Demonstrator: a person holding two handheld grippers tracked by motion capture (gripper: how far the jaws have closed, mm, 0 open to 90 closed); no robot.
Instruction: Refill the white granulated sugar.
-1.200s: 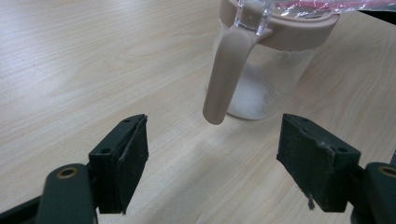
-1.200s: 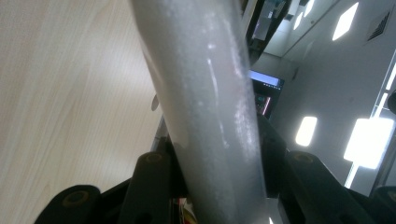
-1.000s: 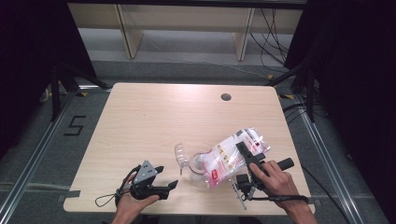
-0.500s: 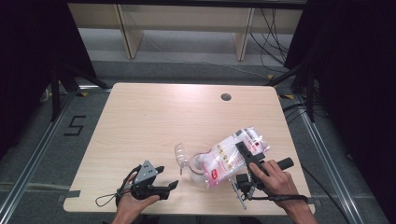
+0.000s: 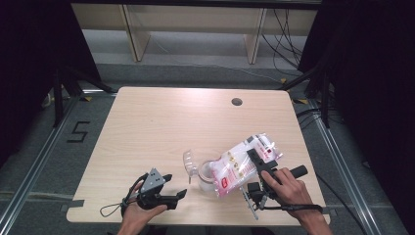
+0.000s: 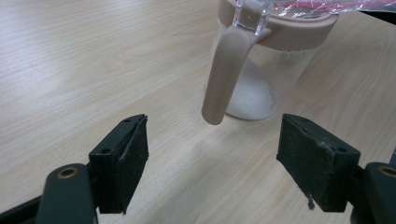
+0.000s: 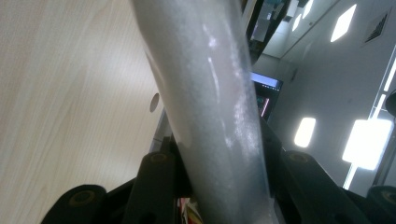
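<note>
A: Item one, change since the earlier frames: none is noted. The bag (image 5: 243, 165), the jar (image 5: 208, 175) and both hands are found where they were.

B: Right tongs (image 5: 250, 154)?

A: Recorded as pinching the bag, which is seen pressed between the black jaws in the right gripper view (image 7: 210, 112). The bag is held tilted, its lower end over the jar's mouth, near the front right of the bench (image 5: 161, 122).

B: Left tongs (image 5: 177, 187)?

A: Recorded as spread, nothing between the pads (image 6: 128, 161), low over the bench just beside the jar (image 6: 259, 70).

B: Handling of the bag?

A: A clear plastic pouch with a red label, filled with white grains. It is judged soft, slick and slumping, its weight shifting as it empties. It is best taken at the upper flat end, as now.

B: Containers?

A: One clear jar with a beige collar (image 6: 299, 32) and hanging clasp (image 6: 226, 74), its lid (image 5: 190, 162) swung open to the left. A low heap of white grains lies at its bottom. The jar is judged stiff, light and easily tipped, and is best steadied at the body under the collar.
</note>
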